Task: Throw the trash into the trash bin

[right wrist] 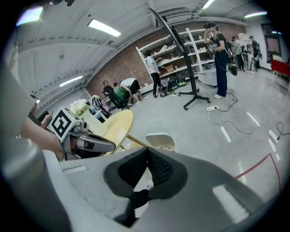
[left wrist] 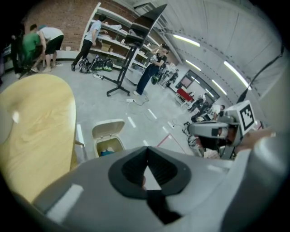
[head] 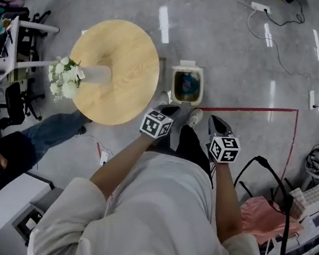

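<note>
I hold my left gripper and my right gripper out in front of my body, both tipped downward over the grey floor, the left one nearer the round wooden tabletop and the right one well apart from it. In the left gripper view my fingers are pressed together, their tips meeting in a point with nothing caught between them. The right gripper view shows the same of the other pair of fingers: closed tip to tip and carrying nothing. The trash bin stands on the floor just beside the tabletop's edge and just beyond the tip of my left gripper, its pale lid thrown back. Inside it lies the trash, a blue-green lump low in the bin, and the left gripper view looks down into the same open mouth and shows a bit of that blue. On the tabletop a clear vase with white flowers lies toward the far rim from me. A red tape line runs across the floor to the right of the bin. A seated person's leg in jeans reaches under the tabletop's left side.
</note>
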Tool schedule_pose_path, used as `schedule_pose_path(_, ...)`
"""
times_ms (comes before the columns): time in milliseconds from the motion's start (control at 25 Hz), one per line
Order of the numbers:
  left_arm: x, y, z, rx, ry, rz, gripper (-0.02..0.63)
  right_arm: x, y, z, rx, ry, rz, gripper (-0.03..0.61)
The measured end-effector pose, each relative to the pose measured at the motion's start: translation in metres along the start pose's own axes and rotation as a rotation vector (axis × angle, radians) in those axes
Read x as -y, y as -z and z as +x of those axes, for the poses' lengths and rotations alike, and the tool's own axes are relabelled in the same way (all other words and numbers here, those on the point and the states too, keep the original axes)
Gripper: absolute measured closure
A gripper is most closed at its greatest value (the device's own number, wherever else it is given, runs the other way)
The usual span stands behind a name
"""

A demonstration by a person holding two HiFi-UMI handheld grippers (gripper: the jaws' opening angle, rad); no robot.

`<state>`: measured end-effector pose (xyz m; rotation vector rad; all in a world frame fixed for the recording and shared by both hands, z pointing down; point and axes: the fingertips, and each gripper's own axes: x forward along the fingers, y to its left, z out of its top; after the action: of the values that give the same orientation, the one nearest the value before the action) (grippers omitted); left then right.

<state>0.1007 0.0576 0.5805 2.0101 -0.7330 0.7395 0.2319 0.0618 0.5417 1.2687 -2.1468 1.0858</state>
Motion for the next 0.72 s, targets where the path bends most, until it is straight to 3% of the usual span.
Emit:
schedule_pose_path(400, 0.022, -0.027, -0.059, 0.092, -0.029, 0.067, 0.607, -0.033, -0.027, -0.033, 0.032, -0.052, -0.091, 0.583)
schedule_pose_path(720, 0.012, -0.053, -0.103, 0.175, -0.065, 0.117, 0.606, -0.060, -0.060, -0.044, 0.113, -0.066, -0.103, 0.583)
